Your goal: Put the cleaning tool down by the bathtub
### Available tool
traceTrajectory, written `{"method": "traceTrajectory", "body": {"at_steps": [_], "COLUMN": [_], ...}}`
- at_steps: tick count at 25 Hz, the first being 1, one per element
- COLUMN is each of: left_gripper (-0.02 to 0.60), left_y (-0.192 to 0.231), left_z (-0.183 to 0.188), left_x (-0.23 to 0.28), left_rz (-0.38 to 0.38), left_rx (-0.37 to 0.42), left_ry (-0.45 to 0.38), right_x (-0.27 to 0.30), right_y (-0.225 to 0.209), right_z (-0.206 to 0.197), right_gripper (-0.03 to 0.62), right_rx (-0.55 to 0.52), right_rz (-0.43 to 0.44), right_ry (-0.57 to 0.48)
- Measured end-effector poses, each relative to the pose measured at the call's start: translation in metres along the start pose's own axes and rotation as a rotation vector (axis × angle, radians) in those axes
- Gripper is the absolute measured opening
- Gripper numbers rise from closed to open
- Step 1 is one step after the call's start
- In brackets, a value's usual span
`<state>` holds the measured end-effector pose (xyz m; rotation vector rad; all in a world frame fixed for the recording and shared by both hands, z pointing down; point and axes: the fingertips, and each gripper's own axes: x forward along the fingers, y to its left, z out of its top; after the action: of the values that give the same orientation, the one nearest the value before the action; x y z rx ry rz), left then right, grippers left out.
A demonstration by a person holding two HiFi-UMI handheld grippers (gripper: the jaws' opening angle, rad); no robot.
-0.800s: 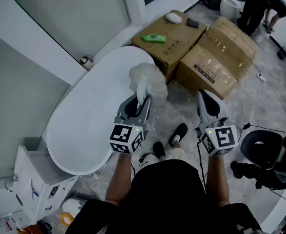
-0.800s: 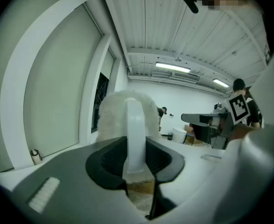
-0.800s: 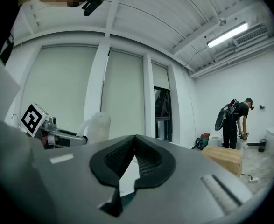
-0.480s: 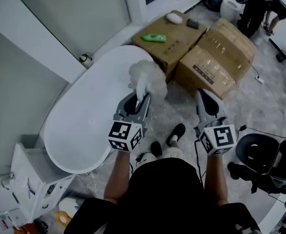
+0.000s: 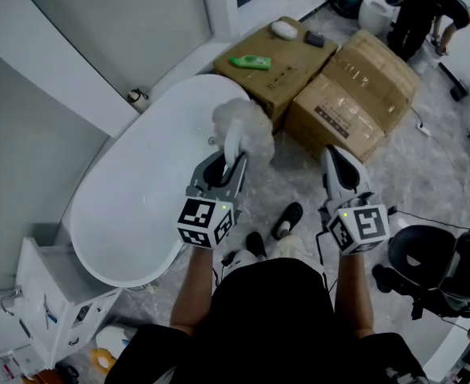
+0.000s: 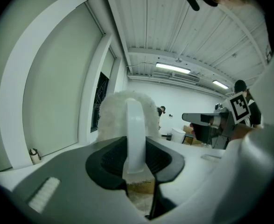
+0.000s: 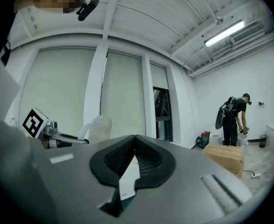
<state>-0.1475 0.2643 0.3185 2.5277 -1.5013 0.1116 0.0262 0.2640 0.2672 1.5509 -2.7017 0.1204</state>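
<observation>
The left gripper (image 5: 228, 169) clasped the duster (image 5: 245, 126) by its handle above the bathtub (image 5: 130, 206) rim; the right gripper (image 5: 336, 158) was clenched, empty. This looked like the carrying step: next, lower it to the floor (image 5: 299, 178) beside the bathtub and release.

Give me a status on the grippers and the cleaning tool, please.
Left gripper shut on cleaning tool, held up near bathtub rim, not yet down. Right gripper shut, empty. Cardboard boxes close by tub end.

No legible text anywhere. Print on side of cardboard box (image 5: 343, 118): too small to read. Square black-and-white markers on left gripper (image 5: 231, 161) and right gripper (image 5: 334, 155): patterns only, no letters or digits.
</observation>
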Motion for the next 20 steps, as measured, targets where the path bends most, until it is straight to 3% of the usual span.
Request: {"method": "traceTrajectory", "body": {"at_steps": [9,20], "left_gripper": [0.095,0.095], "left_y": [0.010,0.032], "left_z": [-0.001,0.008], "left_x": [0.012,0.067], "left_rz": [0.010,0.047], "left_rx": [-0.011,-0.014], "left_ry": [0.013,0.026], "right_x": [0.013,0.068], "right_y": [-0.008,-0.045], "right_z": [-0.003,-0.003], "right_gripper": [0.008,0.008], "right_rx": [0.007,0.019], "right_rz": [0.006,0.052], "right_ry": [0.013,0.022]}}
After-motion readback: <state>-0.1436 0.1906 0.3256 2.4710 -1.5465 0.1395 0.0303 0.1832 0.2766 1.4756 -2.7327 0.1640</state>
